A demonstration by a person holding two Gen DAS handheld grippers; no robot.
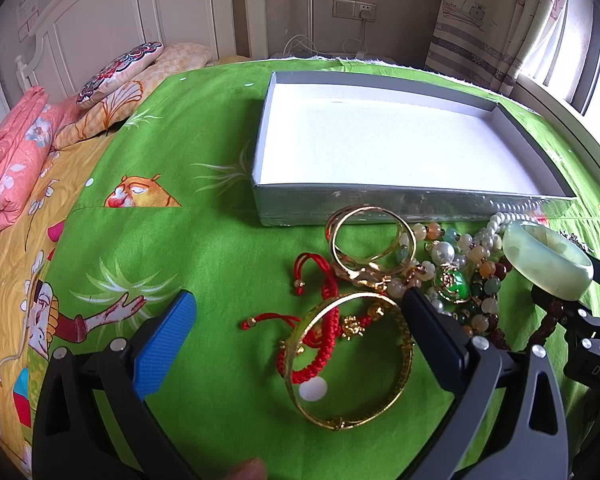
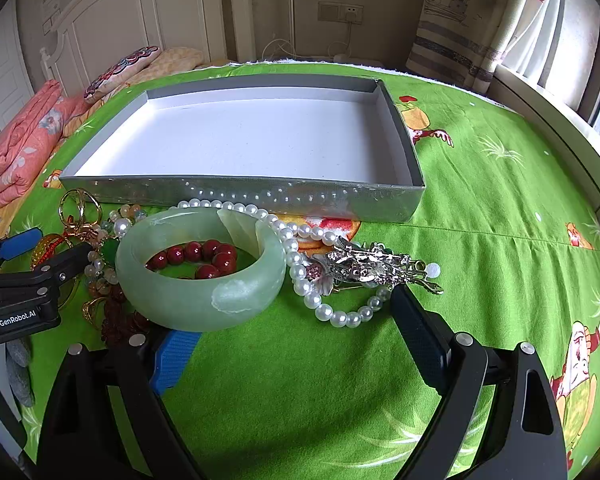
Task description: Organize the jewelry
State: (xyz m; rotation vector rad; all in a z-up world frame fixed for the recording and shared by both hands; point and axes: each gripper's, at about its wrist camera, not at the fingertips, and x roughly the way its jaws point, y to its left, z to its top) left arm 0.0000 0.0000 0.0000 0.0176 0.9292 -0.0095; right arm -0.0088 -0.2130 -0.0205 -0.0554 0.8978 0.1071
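Note:
An empty grey box with a white floor stands on the green cloth; it also shows in the right wrist view. A jewelry pile lies before it. My left gripper is open, its fingers either side of a gold bangle with a red cord bracelet across it. Thin gold bangles and a green pendant lie beyond. My right gripper is open just behind a jade bangle, which also shows in the left wrist view. Red beads, a pearl necklace and a silver brooch lie there too.
The cloth covers a bed. A folded pink quilt and pillows lie at the left. A headboard, wall socket and curtain stand behind. A window is at the right.

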